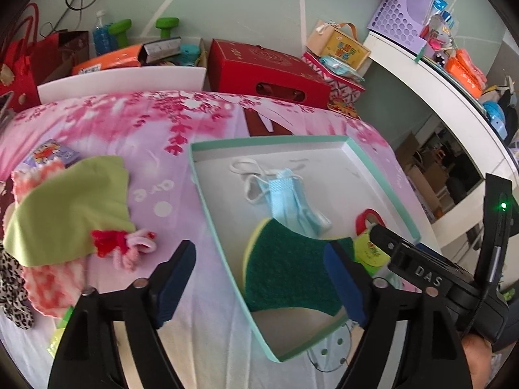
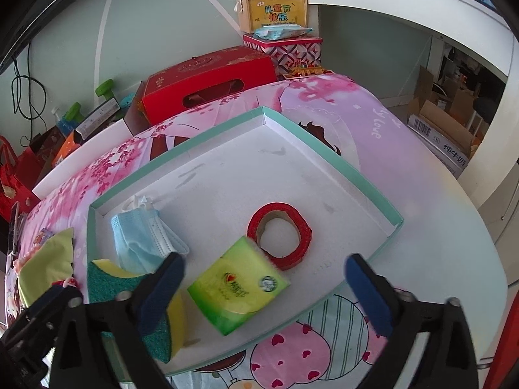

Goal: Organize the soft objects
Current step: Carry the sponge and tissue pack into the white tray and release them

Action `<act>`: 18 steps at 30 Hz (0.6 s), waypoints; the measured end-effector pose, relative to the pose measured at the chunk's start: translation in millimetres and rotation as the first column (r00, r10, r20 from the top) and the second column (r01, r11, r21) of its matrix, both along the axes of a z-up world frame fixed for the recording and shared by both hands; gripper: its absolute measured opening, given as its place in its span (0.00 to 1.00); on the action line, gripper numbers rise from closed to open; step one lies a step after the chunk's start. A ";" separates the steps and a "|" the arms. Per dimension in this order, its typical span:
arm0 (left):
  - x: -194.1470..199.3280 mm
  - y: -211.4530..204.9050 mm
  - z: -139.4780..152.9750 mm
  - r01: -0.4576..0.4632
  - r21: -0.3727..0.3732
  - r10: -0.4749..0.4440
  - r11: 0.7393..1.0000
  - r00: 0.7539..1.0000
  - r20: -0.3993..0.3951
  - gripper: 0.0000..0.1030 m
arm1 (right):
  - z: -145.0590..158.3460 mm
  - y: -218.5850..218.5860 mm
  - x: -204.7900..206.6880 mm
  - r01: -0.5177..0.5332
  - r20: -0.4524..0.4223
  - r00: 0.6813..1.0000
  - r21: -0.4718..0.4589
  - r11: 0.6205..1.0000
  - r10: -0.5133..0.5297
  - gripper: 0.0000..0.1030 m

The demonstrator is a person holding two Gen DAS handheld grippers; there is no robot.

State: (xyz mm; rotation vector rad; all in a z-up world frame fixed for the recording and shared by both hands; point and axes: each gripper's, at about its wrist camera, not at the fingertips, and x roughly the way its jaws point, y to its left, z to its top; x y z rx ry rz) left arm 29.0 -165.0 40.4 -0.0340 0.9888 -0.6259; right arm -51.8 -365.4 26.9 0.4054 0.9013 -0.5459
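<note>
Both grippers, left [image 1: 259,278] and right [image 2: 266,295], gape empty over the shallow mint cardboard tray [image 2: 327,149]; next, fetch the green cloth [image 1: 71,204] lying left.

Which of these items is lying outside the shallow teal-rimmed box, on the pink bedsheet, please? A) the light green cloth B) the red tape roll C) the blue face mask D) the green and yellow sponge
A: the light green cloth lies on the pink bedsheet left of the box, while the face mask, sponge and tape roll all sit inside it.
</note>
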 end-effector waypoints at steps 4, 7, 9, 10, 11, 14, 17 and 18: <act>4.0 5.4 -2.0 -0.069 0.059 0.066 0.996 0.996 0.058 0.98 | -1.0 0.5 0.3 -0.004 -0.003 1.000 -0.009 1.000 0.004 1.00; 7.7 8.6 -4.5 -0.105 0.102 0.097 0.989 0.992 0.081 0.98 | -2.0 1.0 0.5 -0.008 -0.007 1.000 -0.013 1.000 0.008 1.00; 9.5 11.8 -5.4 -0.123 0.117 0.113 0.985 0.989 0.090 0.98 | -2.9 0.8 0.9 -0.009 -0.013 1.000 -0.012 1.000 0.009 1.00; 10.2 13.0 -5.8 -0.129 0.119 0.119 0.984 0.989 0.091 0.98 | -3.4 0.8 1.1 -0.011 -0.014 1.000 -0.012 1.000 0.011 1.00; 10.4 14.2 -6.3 -0.132 0.119 0.122 0.984 0.988 0.091 0.98 | -3.5 0.9 1.4 -0.012 -0.015 1.000 -0.013 1.000 0.011 1.00; 10.6 16.1 -6.9 -0.138 0.125 0.127 0.983 0.988 0.093 0.98 | -3.5 1.5 1.8 -0.014 -0.018 1.000 -0.014 1.000 0.014 1.00; 10.5 17.8 -4.8 -0.140 0.133 0.128 0.981 0.987 0.100 0.98 | -1.8 3.1 1.8 -0.016 -0.011 1.000 -0.017 1.000 0.016 1.00; 10.4 17.9 -3.6 -0.142 0.133 0.129 0.981 0.986 0.102 0.98 | 0.4 4.9 1.7 -0.017 -0.007 1.000 -0.021 1.000 0.017 1.00</act>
